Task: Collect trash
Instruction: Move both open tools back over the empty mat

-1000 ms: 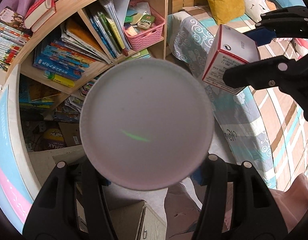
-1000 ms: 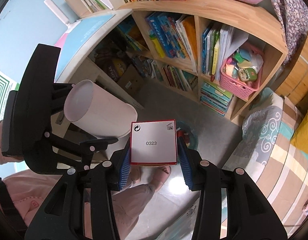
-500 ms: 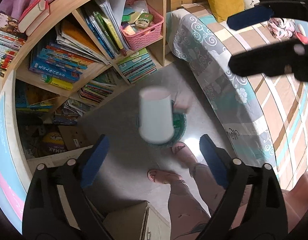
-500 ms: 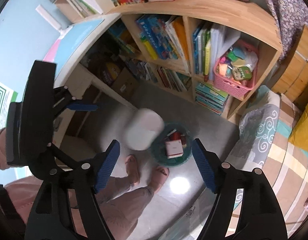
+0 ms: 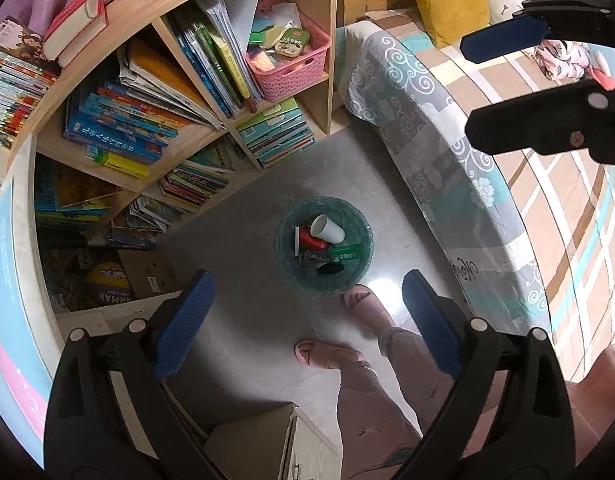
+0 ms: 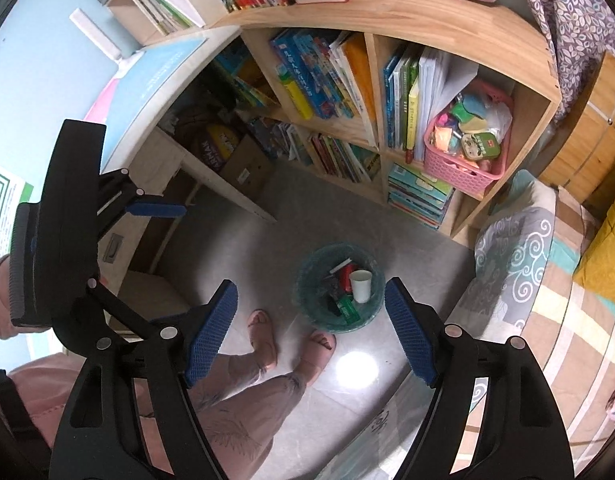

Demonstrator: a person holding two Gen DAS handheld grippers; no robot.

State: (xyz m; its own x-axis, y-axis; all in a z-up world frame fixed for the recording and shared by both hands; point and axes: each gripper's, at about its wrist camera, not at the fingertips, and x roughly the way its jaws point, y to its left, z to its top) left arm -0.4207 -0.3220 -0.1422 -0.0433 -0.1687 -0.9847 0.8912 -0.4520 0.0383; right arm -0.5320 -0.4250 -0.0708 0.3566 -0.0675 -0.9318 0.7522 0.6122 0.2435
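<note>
A round green trash bin [image 5: 283, 248] [image 6: 307, 280] stands on the grey floor far below both grippers. A white paper cup [image 5: 327, 228] [image 6: 361, 286] lies in it on top of red, green and dark packets. My left gripper [image 5: 307, 320] is open and empty, high above the bin. My right gripper [image 6: 311, 332] is open and empty, also high above the bin. The right gripper also shows at the upper right of the left wrist view [image 5: 527, 80], and the left gripper at the left of the right wrist view [image 6: 107, 208].
A wooden bookshelf [image 5: 227, 20] full of books with a pink basket [image 5: 291, 64] stands behind the bin. A bed with a patterned cover [image 5: 487, 180] is to the right. A desk [image 6: 175, 168] and cardboard box [image 5: 251, 448] are on the left. My sandalled feet [image 5: 347, 328] stand beside the bin.
Both grippers opened. The paper cup fell from the left gripper and the white box from the right gripper, down into the bin.
</note>
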